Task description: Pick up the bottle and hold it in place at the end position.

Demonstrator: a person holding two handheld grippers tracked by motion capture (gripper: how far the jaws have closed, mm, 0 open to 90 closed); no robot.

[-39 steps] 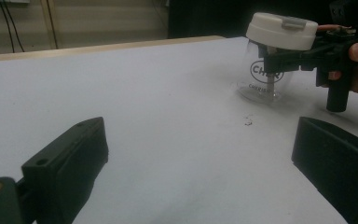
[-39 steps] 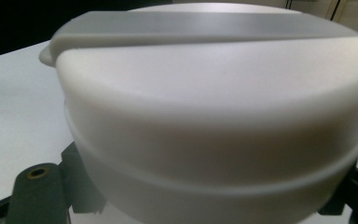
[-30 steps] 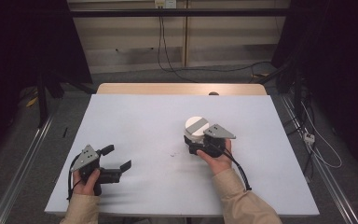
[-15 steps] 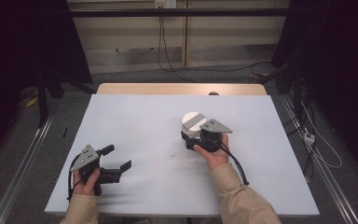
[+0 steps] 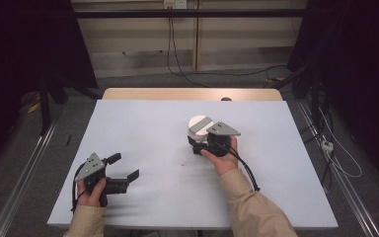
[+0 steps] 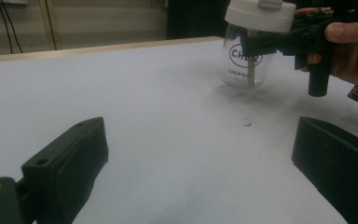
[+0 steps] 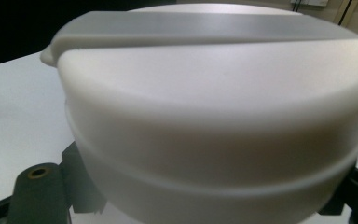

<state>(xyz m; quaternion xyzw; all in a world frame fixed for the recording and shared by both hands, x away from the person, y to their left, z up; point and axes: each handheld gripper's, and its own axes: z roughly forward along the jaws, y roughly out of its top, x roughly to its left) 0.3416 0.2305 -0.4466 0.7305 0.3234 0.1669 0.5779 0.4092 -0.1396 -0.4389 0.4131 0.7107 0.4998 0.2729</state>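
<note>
The jar (image 6: 246,60) you are working on is a clear glass one with dark lettering and a white lid (image 6: 260,15) that carries a grey bar across its top. It stands upright on the white table (image 5: 143,128), a little right of the middle and towards the far half. In the high view the lid (image 5: 199,123) shows as a pale disc just beyond your right hand (image 5: 220,159).

Your right tongs (image 5: 201,139) are round the jar just under the lid: in the left gripper view a black jaw lies across the glass below the lid's rim, and in the right gripper view the lid (image 7: 214,116) bulks up close, with black jaw parts on either side at the bottom. They are grasping the jar by its neck. The jar's base still meets the table, as far as the left gripper view shows.

Your left tongs (image 5: 124,167) are well apart from the jar, near the table's front left corner, with your left hand (image 5: 93,190) low on the surface. Their jaws stand wide, released, with bare table between them, and they point towards the jar.

A few dark specks (image 6: 247,122) lie on the table in front of the jar.
</note>
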